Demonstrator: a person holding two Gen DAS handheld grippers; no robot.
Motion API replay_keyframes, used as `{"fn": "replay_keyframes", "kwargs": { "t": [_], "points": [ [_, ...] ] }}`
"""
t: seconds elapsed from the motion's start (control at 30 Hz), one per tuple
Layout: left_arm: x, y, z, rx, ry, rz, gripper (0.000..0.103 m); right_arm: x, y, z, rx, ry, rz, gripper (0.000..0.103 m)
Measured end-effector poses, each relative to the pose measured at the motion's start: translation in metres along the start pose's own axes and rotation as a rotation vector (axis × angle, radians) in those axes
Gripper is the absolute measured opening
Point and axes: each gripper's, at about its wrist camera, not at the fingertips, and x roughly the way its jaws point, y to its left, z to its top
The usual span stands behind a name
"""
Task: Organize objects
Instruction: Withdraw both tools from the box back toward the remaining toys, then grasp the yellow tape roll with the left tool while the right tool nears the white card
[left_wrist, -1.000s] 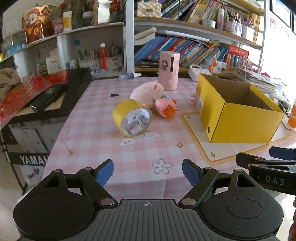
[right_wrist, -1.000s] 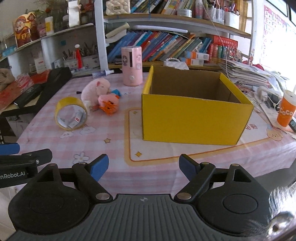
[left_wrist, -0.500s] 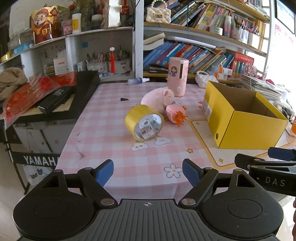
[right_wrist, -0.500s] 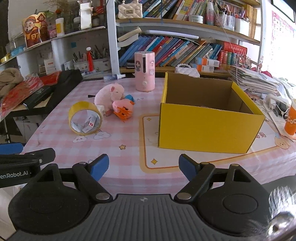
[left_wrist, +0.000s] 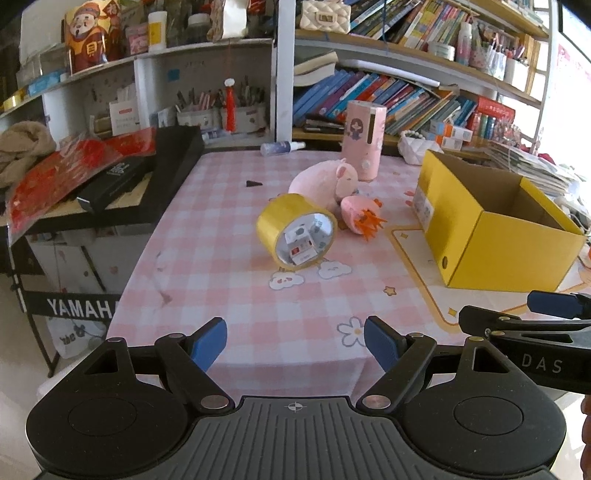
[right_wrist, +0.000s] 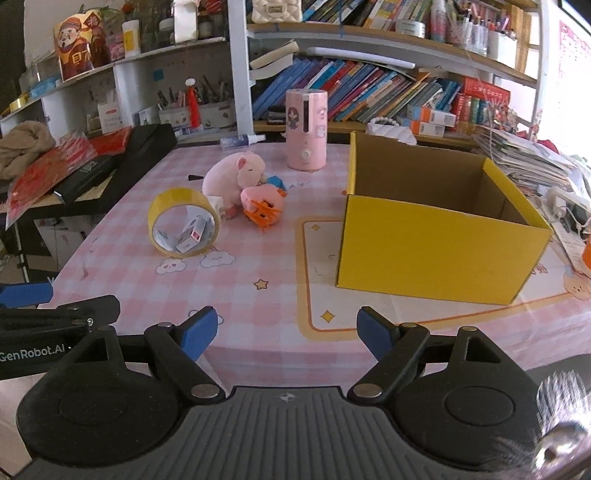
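Observation:
A yellow tape roll (left_wrist: 295, 230) stands on its edge on the pink checked tablecloth (left_wrist: 221, 266), with small cartons inside it. Behind it lie a pink plush pig (left_wrist: 325, 181) and a small pink and orange toy (left_wrist: 360, 218). An open yellow cardboard box (left_wrist: 495, 225) stands to the right. The roll (right_wrist: 183, 221), the pig (right_wrist: 232, 177), the small toy (right_wrist: 262, 205) and the box (right_wrist: 436, 236) also show in the right wrist view. My left gripper (left_wrist: 295, 341) is open and empty, short of the table's near edge. My right gripper (right_wrist: 282, 332) is open and empty, in front of the box.
A pink cylinder device (left_wrist: 364, 138) stands at the table's back. A black keyboard (left_wrist: 147, 177) with red bags sits off the left edge. Bookshelves (left_wrist: 388, 92) run behind. A stack of papers (right_wrist: 517, 158) lies right of the box.
Both grippers have pulled back from the table, so the objects look farther away. Both stay open. Nothing on the table has moved.

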Motion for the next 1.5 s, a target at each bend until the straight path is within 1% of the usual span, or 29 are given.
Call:
{"fn": "replay_keyframes", "kwargs": {
  "t": [0.2,0.3,0.43,0.67,0.8,0.9,0.93,1.0,1.03,1.07,1.1,1.23,1.3,1.37,1.43,1.5],
  "points": [
    [0.014,0.008,0.011,-0.030,-0.001,0.039,0.083,0.023,0.002,0.015,-0.021,0.013,0.038,0.081],
    [0.024,0.010,0.015,-0.053,0.006,0.043,0.083,0.035,0.004,0.024,-0.044,0.015,0.061,0.080],
    [0.036,0.012,0.024,-0.076,0.006,0.051,0.083,0.054,0.006,0.036,-0.078,0.030,0.090,0.072],
    [0.060,0.011,0.044,-0.105,-0.001,0.093,0.083,0.082,0.009,0.057,-0.146,0.013,0.134,0.069],
    [0.071,0.010,0.054,-0.100,-0.006,0.123,0.083,0.095,0.008,0.068,-0.178,-0.005,0.154,0.067],
    [0.078,0.011,0.060,-0.112,-0.005,0.149,0.082,0.106,0.006,0.075,-0.186,0.000,0.171,0.060],
    [0.080,0.012,0.062,-0.116,-0.002,0.150,0.082,0.109,0.005,0.077,-0.187,0.004,0.176,0.056],
    [0.085,0.012,0.065,-0.117,0.002,0.157,0.081,0.115,0.005,0.080,-0.191,0.009,0.183,0.054],
    [0.088,0.012,0.067,-0.111,0.003,0.164,0.080,0.118,0.005,0.082,-0.192,0.007,0.185,0.053],
    [0.091,0.011,0.070,-0.099,0.005,0.173,0.073,0.120,0.005,0.084,-0.194,0.003,0.186,0.053],
    [0.094,0.010,0.071,-0.089,0.009,0.180,0.070,0.121,0.004,0.086,-0.197,-0.002,0.187,0.053],
    [0.108,0.008,0.077,-0.070,0.036,0.182,0.065,0.128,0.005,0.093,-0.210,-0.022,0.194,0.053],
    [0.116,0.005,0.078,-0.049,0.057,0.174,0.059,0.134,0.004,0.095,-0.215,-0.014,0.197,0.053],
    [0.124,0.000,0.078,-0.022,0.079,0.166,0.057,0.140,0.003,0.096,-0.216,0.001,0.194,0.053],
    [0.130,-0.004,0.078,-0.006,0.084,0.163,0.055,0.145,0.002,0.098,-0.215,0.008,0.193,0.053],
    [0.138,-0.006,0.081,0.007,0.085,0.165,0.047,0.148,-0.001,0.100,-0.214,0.009,0.190,0.053]
  ]
}}
